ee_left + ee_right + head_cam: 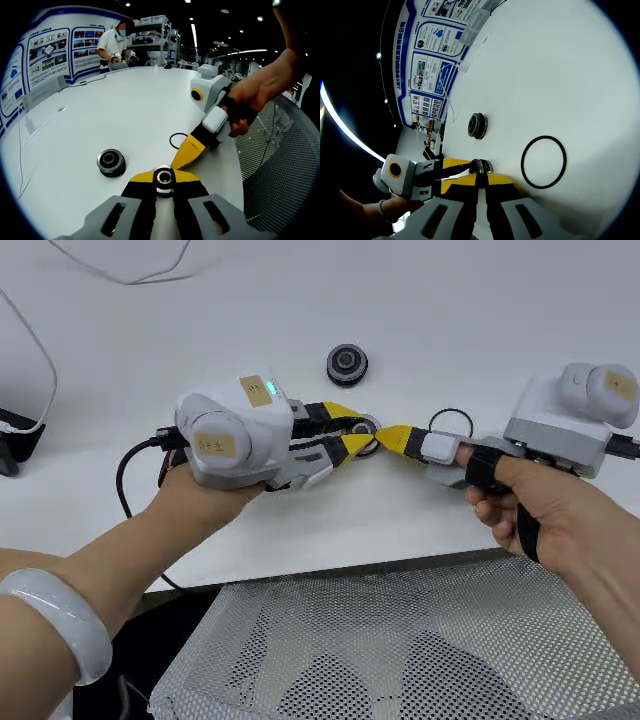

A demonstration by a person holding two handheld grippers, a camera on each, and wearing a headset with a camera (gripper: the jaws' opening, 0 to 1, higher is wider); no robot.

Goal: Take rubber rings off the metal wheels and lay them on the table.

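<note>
My left gripper (pixel 358 434) was clenched on a metal wheel (pixel 164 179), over the table (pixel 450 320). My right gripper (pixel 388 438) met that wheel tip-on, jaws pressed together. Whether they pinched its rubber, I could not tell. Near the held wheel, to its right, one rubber ring (pixel 522 163) lay free, so I judged one done. Beyond the held wheel stood a second wheel (pixel 347 364), too small for me to tell if it kept its ring.
</note>
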